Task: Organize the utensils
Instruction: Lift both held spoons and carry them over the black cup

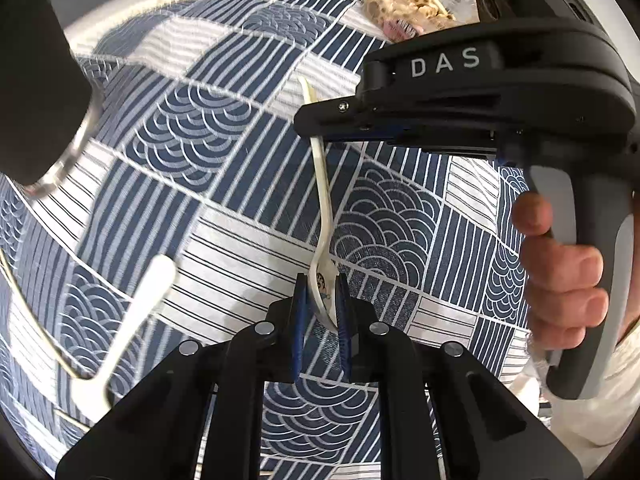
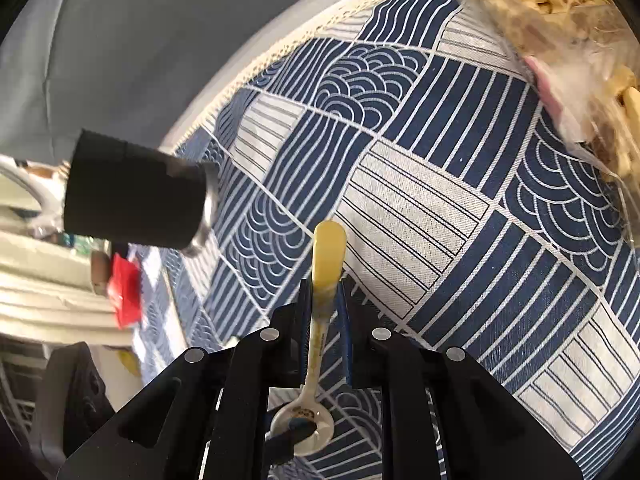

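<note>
surface: a table is covered by a blue-and-white patterned cloth [image 1: 224,168]; a bag of snacks [image 2: 560,12] lies at its far edge.
spoon: a cream spoon [image 1: 323,216] is held above the cloth between both grippers.
left gripper [image 1: 322,300]: jaws nearly closed, pressed on the spoon's bowl.
right gripper [image 2: 326,300]: jaws nearly closed, clamped on the handle.
holder: a black cup [image 2: 132,196] is seen near the cloth's edge.
second spoon [image 1: 132,320]: seen blurred, exact place cannot be told.
step: a handover is judged under way.
next: one grip must be released before the spoon is carried off.
</note>
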A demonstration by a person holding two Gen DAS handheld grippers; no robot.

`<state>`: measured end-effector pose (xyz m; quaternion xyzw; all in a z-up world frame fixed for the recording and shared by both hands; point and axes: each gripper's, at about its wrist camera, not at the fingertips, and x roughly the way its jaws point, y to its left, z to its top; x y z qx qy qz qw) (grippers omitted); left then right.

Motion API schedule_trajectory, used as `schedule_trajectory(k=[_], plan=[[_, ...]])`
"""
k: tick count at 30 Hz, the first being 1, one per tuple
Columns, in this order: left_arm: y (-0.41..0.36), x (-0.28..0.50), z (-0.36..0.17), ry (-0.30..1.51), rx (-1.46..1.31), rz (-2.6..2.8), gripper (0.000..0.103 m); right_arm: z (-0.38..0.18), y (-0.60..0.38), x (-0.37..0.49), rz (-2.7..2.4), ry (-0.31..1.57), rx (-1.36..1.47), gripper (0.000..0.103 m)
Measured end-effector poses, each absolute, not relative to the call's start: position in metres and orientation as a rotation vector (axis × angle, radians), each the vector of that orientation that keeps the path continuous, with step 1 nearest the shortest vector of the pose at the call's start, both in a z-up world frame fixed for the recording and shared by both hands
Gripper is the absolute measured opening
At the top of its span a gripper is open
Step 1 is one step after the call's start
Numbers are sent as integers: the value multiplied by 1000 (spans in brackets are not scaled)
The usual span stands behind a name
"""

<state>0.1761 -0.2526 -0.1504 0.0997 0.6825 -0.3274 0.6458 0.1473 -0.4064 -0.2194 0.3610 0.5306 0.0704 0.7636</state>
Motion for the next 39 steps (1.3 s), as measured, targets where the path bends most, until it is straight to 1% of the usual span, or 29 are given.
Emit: schedule_trajectory(k=[6,10,14,20,26,33,39], plan=[[-248,191,-115,1480,252,-758,13,-178,-407,150,181,1069,770,12],[-248,202,-86,1416,261,-763,13,-136,-404,154,200,989,753,12],[-232,215,-52,1347,264,-772,13,-96,-394,160,204,926,715,12],[-215,247,-21,1276,290,-781,12,-45,-378,170,212,845,687,12],[-193,282,6,1259,238,-798,12,-5,-357,186,214,794,688,12],[-163,329,13,1225,207,-797,11,29,-323,208,217,748,622,12],[-144,362,2,1220,205,-800,11,32,-300,229,195,732,633,12]])
